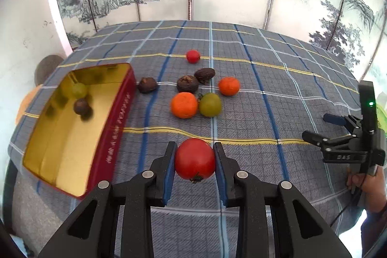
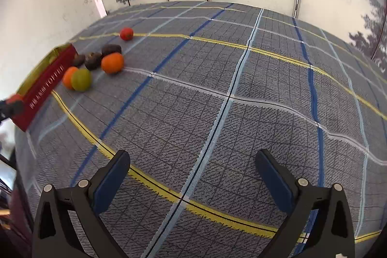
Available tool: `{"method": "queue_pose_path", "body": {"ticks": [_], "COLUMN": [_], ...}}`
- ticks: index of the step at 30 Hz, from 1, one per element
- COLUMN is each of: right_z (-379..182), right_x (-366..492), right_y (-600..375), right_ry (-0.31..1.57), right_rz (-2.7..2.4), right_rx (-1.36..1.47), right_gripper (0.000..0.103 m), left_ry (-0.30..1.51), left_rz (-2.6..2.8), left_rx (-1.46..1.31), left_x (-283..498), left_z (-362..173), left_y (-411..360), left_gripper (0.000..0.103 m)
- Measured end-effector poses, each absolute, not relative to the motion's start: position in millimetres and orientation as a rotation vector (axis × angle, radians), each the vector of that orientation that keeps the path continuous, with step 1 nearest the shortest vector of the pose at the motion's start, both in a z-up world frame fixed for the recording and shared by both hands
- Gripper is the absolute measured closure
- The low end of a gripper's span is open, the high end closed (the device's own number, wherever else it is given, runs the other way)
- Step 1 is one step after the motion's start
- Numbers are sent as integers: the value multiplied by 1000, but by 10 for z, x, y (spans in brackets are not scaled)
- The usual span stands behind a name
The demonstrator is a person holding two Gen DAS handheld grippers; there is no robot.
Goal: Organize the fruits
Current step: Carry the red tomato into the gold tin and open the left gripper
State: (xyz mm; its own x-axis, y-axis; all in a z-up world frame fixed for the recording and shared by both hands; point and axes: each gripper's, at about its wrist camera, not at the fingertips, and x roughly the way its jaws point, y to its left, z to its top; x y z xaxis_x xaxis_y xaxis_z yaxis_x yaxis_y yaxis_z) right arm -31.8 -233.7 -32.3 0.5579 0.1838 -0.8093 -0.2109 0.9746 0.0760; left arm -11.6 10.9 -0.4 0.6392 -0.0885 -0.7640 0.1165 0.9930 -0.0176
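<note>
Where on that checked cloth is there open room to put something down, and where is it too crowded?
Most open: the wide stretch of cloth ahead of the open right tongs, right of the fruit. Inside the gold tin, the near half is bare; two fruits sit at its far end. Crowded: the cluster beside the tin, around the green fruit. The left tongs hold a red tomato.

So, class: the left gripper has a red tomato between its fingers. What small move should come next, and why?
Probably carry it left, over the red tin. The left gripper is shut on the red tomato, and the tin's gold inside already holds a green fruit and a dark one. The right gripper is open, holding nothing.
</note>
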Motion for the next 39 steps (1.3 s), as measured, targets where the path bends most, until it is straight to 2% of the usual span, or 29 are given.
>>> {"method": "queue_pose_path", "body": {"ticks": [3,17,39], "right_z": [-344,-347,-344], "right_x": [-315,-310,-309], "right_y": [-2237,-2279,-2282], "right_ry": [962,964,964], "right_rz": [205,199,198], "right_rx": [-103,-93,-93], "right_gripper": [0,0,0], "left_ry": [856,835,814], "left_rz": [-107,-56,47], "left_rx": [41,17,45], "left_x": [-199,-314,-121], "left_z": [44,156,91], "left_y": [161,491,1006], "left_gripper": [72,72,72]}}
